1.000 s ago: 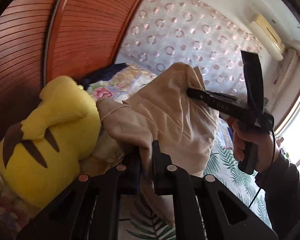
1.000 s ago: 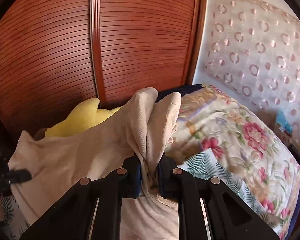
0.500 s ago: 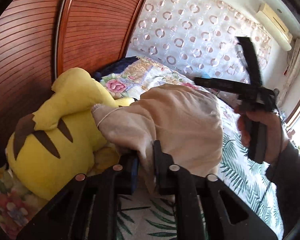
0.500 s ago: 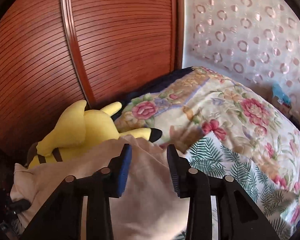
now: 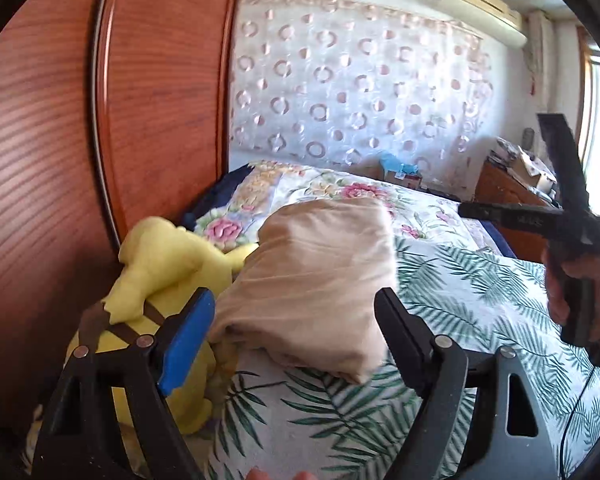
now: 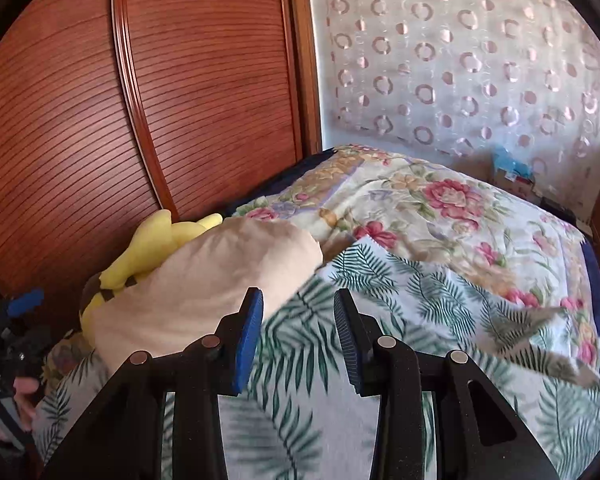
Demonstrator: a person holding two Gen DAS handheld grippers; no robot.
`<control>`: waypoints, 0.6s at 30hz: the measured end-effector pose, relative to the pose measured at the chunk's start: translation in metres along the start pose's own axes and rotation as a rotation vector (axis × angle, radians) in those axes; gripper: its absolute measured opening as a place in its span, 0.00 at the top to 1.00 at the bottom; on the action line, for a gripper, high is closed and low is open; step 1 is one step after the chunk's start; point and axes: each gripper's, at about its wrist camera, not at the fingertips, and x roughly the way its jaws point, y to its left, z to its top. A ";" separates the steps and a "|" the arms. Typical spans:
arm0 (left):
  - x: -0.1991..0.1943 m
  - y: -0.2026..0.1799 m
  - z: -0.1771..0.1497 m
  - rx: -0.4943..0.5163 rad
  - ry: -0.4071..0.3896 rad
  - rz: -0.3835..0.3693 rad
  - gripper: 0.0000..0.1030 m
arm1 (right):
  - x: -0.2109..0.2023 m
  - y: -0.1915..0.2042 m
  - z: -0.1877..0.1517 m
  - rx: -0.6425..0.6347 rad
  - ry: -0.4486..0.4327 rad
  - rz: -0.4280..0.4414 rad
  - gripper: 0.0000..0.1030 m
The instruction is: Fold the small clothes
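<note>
The folded beige garment (image 5: 312,280) lies on the leaf-print bedspread (image 5: 480,312), touching the yellow plush toy (image 5: 156,264) at its left. The left gripper (image 5: 296,332) is opening, nothing pinched; the right gripper (image 6: 298,332) stands apart, empty. Release step (fold looks finished); next, fetch another piece.

1. The right gripper (image 6: 298,330) hangs over the leaf-print sheet (image 6: 400,300), its jaws apart with nothing between them.
2. A folded beige garment (image 6: 204,284) lies on the sheet, just left of the blue-padded finger.
3. A yellow plush toy (image 6: 148,248) sits behind it, against the wooden wardrobe (image 6: 140,100).
4. The left gripper (image 6: 16,320) shows at the far left edge.
</note>
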 end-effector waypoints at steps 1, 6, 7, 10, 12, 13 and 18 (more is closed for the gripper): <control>-0.005 -0.005 0.001 0.011 -0.006 -0.009 0.20 | -0.013 0.001 -0.007 0.012 -0.009 -0.003 0.63; -0.028 -0.032 0.004 0.059 -0.035 -0.075 0.20 | -0.080 0.016 -0.043 0.034 -0.054 -0.041 0.63; -0.032 -0.038 0.004 0.068 -0.038 -0.087 0.20 | -0.093 0.021 -0.049 0.037 -0.063 -0.049 0.63; -0.044 -0.059 0.004 0.106 -0.057 -0.108 0.20 | -0.125 0.032 -0.069 0.044 -0.080 -0.079 0.57; -0.052 -0.071 0.004 0.131 -0.063 -0.132 0.20 | -0.145 0.041 -0.083 0.047 -0.088 -0.092 0.55; -0.056 -0.076 0.003 0.142 -0.066 -0.141 0.20 | -0.153 0.044 -0.089 0.053 -0.090 -0.091 0.54; -0.073 -0.097 0.001 0.167 -0.067 -0.165 0.20 | -0.194 0.061 -0.113 0.063 -0.102 -0.114 0.41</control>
